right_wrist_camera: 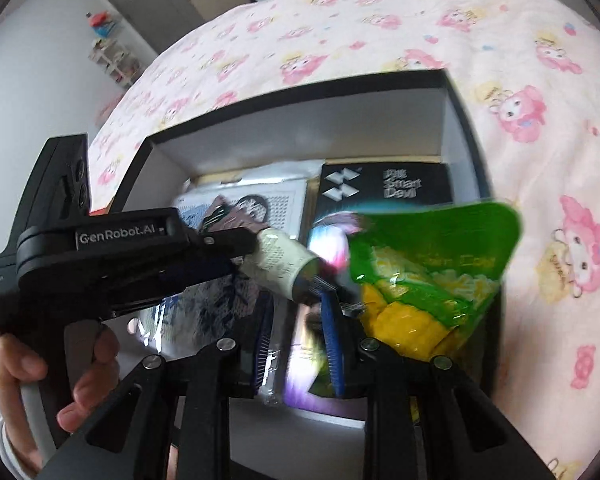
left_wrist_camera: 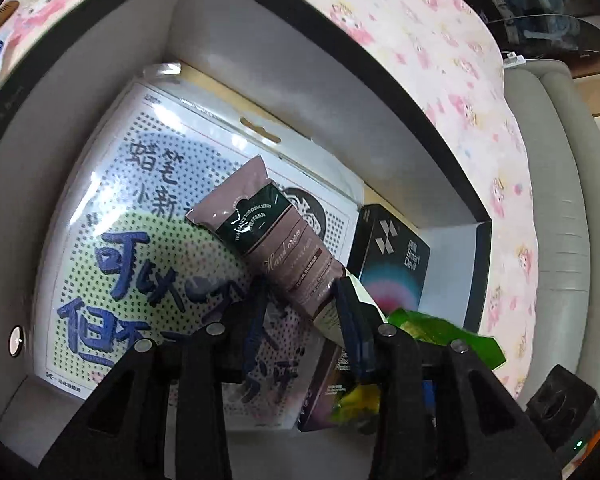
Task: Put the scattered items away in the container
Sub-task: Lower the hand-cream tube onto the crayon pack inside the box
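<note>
My left gripper (left_wrist_camera: 300, 300) pinches the tube (left_wrist_camera: 268, 240) over the box (right_wrist_camera: 300, 152), my right gripper (right_wrist_camera: 296, 320) looks open beside the green bag (right_wrist_camera: 432, 276), and I'd say dropping the tube could tip it onto that bag.

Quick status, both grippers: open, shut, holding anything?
Left gripper: shut on the hand cream tube, over the box.
Right gripper: jaws apart; whether they hold the green snack bag cannot be told.

Both grippers are black plastic with blue ribbed pads and silver round screws on the linkages. Left gripper (left_wrist_camera: 300, 300) body reads "GenRobot.AI" in white, grey handle below. Right gripper (right_wrist_camera: 296, 312) looks the same build. Hand (right_wrist_camera: 40, 376) shows a white cuff.
</note>
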A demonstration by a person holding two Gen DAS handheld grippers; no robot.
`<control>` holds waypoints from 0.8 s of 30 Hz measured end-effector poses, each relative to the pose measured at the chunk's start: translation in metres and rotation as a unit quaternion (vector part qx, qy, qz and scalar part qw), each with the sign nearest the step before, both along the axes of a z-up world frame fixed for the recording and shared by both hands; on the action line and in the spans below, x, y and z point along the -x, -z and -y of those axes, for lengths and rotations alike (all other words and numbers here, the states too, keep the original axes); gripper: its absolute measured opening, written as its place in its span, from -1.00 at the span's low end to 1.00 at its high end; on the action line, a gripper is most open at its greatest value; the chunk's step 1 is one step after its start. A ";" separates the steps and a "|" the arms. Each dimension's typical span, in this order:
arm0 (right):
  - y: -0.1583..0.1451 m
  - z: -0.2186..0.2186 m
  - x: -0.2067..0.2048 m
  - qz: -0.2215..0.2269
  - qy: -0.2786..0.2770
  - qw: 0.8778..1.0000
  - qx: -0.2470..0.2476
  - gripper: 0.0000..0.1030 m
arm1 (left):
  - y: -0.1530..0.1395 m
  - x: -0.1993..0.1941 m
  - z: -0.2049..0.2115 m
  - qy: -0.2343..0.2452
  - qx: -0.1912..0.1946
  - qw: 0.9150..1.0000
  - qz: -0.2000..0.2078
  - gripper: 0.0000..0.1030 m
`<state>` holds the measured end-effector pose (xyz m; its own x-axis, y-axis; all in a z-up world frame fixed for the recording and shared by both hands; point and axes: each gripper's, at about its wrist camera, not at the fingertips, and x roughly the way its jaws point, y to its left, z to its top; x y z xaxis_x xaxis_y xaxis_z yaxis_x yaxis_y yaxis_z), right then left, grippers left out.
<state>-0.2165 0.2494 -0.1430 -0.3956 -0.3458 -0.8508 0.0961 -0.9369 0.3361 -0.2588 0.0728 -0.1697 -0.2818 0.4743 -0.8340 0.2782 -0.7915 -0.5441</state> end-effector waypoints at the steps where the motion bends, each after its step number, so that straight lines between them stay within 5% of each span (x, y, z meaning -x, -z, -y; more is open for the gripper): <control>1: 0.000 0.000 0.000 0.000 0.002 1.000 -0.006 -0.62 | 0.000 -0.003 0.001 -0.002 0.000 1.000 -0.005 -0.31; 10: -0.009 0.023 0.017 0.013 -0.032 0.998 -0.054 -0.62 | -0.017 -0.022 0.019 -0.030 0.027 0.999 -0.006 -0.42; 13: -0.017 0.035 0.033 -0.003 -0.032 0.995 -0.094 -0.62 | -0.021 -0.022 0.028 -0.015 0.020 1.000 -0.010 -0.42; 17: -0.017 0.022 0.033 0.003 -0.010 1.000 -0.029 -0.62 | -0.018 -0.014 0.027 0.022 0.026 0.999 -0.004 -0.42; 24: -0.004 0.039 0.011 0.019 -0.096 0.992 -0.078 -0.55 | -0.017 -0.016 0.006 0.064 0.063 0.996 -0.003 -0.41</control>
